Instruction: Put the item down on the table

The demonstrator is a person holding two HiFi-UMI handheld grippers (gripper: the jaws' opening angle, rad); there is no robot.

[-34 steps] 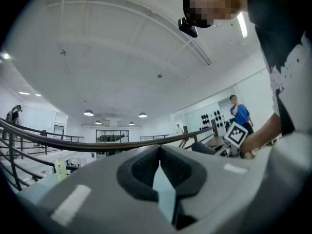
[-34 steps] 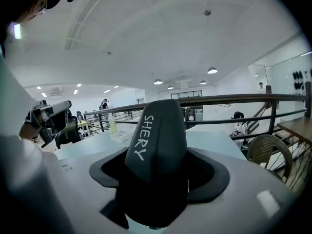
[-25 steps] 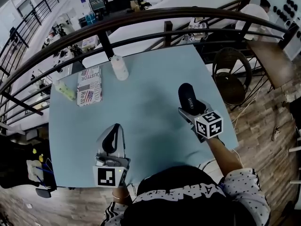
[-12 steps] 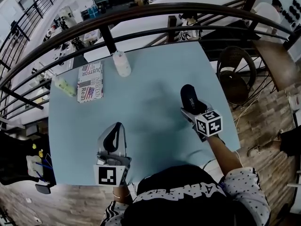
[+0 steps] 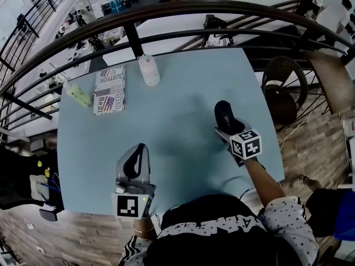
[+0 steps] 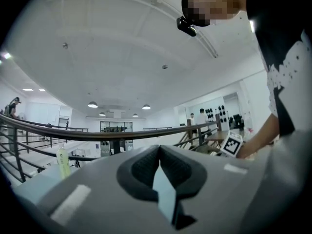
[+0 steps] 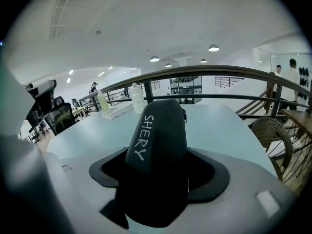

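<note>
Nearest me, my left gripper (image 5: 136, 152) has its fingers pressed together with nothing between them. My right gripper (image 5: 226, 132) grips the butt end of a black case (image 5: 224, 114) lettered SHERY. The case's long axis follows the fingers, its free end pointing away from me over the right of the worktop (image 5: 183, 93). Farther off lie a printed box (image 5: 108, 89), a white bottle (image 5: 148, 71) and a green bottle (image 5: 79, 95).
</note>
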